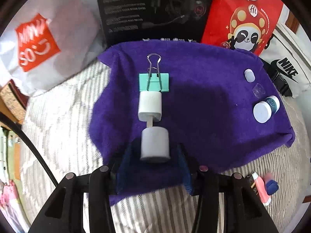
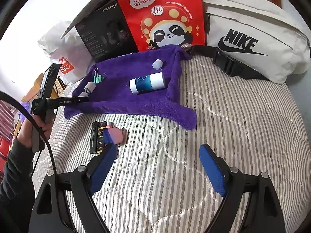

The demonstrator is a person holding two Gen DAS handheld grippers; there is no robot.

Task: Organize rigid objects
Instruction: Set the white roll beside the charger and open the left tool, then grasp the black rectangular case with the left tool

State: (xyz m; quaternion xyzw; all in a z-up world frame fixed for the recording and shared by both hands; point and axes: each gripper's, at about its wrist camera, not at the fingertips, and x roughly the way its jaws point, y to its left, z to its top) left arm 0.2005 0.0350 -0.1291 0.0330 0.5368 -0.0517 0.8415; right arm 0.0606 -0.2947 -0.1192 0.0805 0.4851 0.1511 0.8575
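Observation:
A purple towel (image 1: 204,101) (image 2: 120,99) lies on the striped bed. On it in the left wrist view stand a green binder clip (image 1: 154,81), a white charger plug (image 1: 149,106) and a pale cylinder cap (image 1: 155,144) in one line. My left gripper (image 1: 154,167) is open, its blue pads either side of the cylinder without touching it. At the towel's right lie a blue-and-white bottle (image 1: 265,109) (image 2: 147,82), a small lilac cap (image 1: 249,75) (image 2: 157,63) and a clear cap (image 1: 258,91). My right gripper (image 2: 158,155) is open and empty over bare bedding.
A pink-and-blue eraser (image 2: 114,134) (image 1: 269,184), a pink tube (image 1: 261,189) and dark tubes (image 2: 97,137) lie on the bed (image 2: 233,126) in front of the towel. Behind the towel stand a black box (image 1: 153,7), a red panda bag (image 2: 165,17), a white Nike bag (image 2: 252,36) and a white plastic bag (image 1: 44,38).

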